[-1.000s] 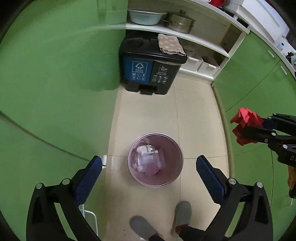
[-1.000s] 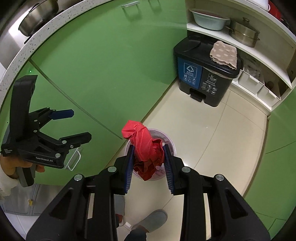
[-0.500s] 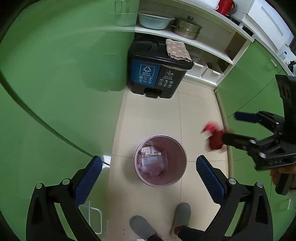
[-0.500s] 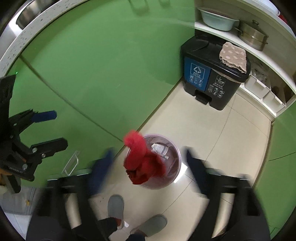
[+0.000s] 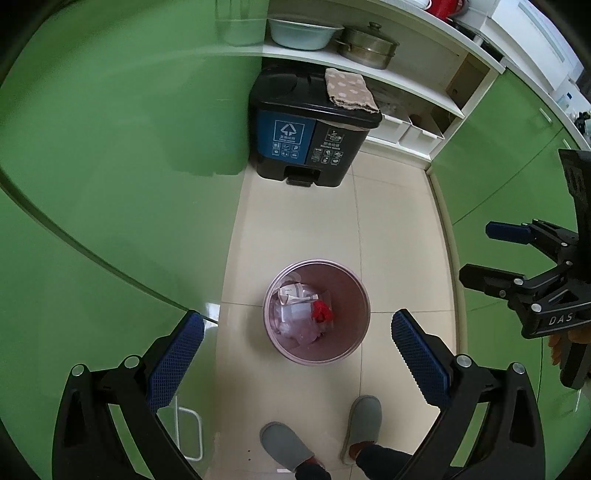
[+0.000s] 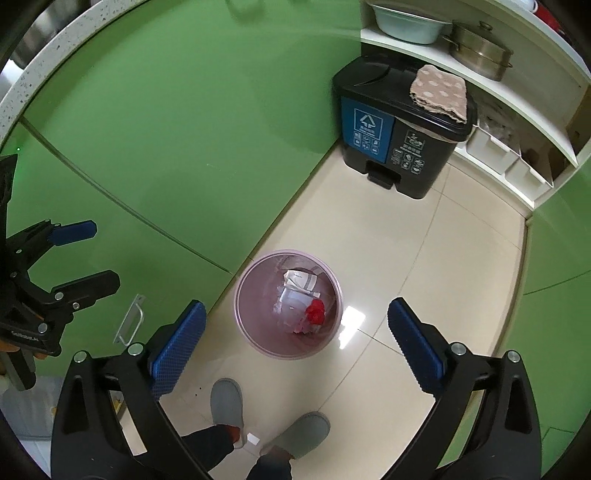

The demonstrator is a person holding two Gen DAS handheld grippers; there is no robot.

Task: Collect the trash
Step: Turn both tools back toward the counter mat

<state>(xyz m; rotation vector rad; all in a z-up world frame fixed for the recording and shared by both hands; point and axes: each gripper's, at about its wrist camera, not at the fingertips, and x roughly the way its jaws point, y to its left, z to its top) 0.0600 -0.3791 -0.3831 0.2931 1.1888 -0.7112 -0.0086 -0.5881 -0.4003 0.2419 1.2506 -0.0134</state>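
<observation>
A round pink waste bin (image 5: 347, 352) (image 6: 258, 339) stands on the tiled floor below both grippers. Inside it lie white and clear wrappers and a crumpled red piece of trash (image 5: 321, 312) (image 6: 314, 312). My left gripper (image 5: 293, 350) is open and empty, high above the bin; it also shows at the left in the right wrist view (image 6: 92, 254). My right gripper (image 6: 295, 345) is open and empty above the bin; it also shows at the right in the left wrist view (image 5: 484, 251).
A black two-compartment pedal bin (image 5: 310, 136) (image 6: 399, 129) with a dotted cloth (image 5: 349, 92) on its lid stands against white shelves holding a basin (image 5: 299, 31) and a steel pot (image 5: 367, 46). Green cabinets line both sides. The person's grey slippers (image 5: 360, 421) stand near the pink bin.
My right gripper opened and let go of the red trash, which fell into the pink bin. Both grippers have risen and the right one has drawn back from over the bin.
</observation>
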